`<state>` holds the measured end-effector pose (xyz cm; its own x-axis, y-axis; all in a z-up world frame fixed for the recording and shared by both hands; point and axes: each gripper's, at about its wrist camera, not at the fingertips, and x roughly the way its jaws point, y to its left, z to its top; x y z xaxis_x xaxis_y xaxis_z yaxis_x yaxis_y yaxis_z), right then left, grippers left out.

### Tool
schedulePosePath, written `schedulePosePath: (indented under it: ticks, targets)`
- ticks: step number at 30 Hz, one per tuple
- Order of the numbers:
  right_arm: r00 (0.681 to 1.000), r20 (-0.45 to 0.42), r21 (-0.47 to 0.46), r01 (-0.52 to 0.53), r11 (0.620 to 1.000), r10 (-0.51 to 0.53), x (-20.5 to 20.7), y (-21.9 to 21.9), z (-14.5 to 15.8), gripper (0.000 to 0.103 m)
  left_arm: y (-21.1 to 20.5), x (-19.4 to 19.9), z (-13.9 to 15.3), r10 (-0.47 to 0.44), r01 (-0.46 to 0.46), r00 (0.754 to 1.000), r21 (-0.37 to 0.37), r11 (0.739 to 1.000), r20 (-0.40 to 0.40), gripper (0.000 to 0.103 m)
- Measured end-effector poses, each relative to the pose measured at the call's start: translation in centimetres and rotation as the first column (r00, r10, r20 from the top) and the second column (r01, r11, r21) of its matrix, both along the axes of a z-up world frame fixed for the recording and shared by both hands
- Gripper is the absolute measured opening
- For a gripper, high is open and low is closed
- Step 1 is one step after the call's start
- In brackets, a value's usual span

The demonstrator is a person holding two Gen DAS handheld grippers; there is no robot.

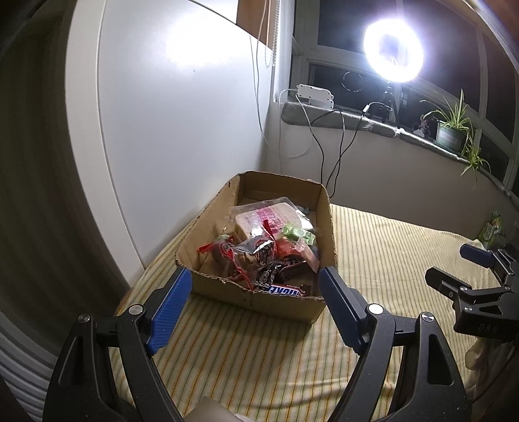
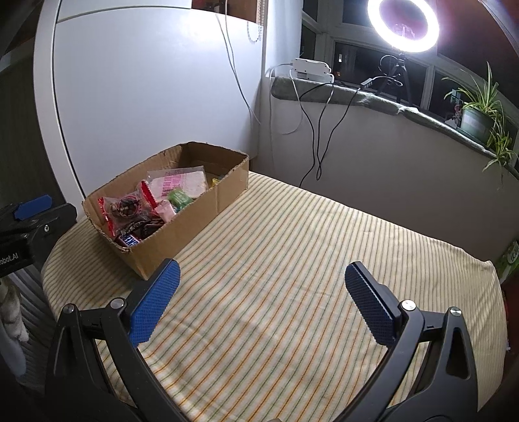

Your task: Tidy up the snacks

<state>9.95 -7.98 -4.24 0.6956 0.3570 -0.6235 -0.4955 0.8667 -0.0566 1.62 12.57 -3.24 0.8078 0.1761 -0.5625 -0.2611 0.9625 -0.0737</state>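
Observation:
A cardboard box (image 1: 279, 303) stands on the striped tablecloth (image 1: 259, 350) at the back left, by the white wall. It holds several wrapped snacks: a Snickers bar (image 1: 283, 290), red-wrapped sweets (image 1: 233, 251), a pink-printed clear bag (image 1: 266, 217) and a green candy (image 1: 298, 233). My left gripper (image 1: 254, 276) is open and empty, just in front of the box. The box also shows in the right wrist view (image 2: 194, 214). My right gripper (image 2: 262, 269) is open and empty over bare cloth, to the right of the box.
A green packet (image 1: 493, 229) lies at the table's far right edge, also in the right wrist view (image 2: 509, 259). Behind the table are a windowsill with a ring light (image 2: 404, 24), cables (image 2: 311, 130) and a potted plant (image 2: 476, 120).

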Motion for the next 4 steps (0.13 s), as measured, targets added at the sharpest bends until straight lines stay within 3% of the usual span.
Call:
schedulePosePath:
  ticks: [4]
  targets:
    - [1.000,-0.009,0.006,0.014,1.000,-0.014,0.46,-0.70,-0.22,0.103,-0.28,0.27,-0.14,-0.005,0.005,1.000,0.001,1.000,-0.009,0.081]
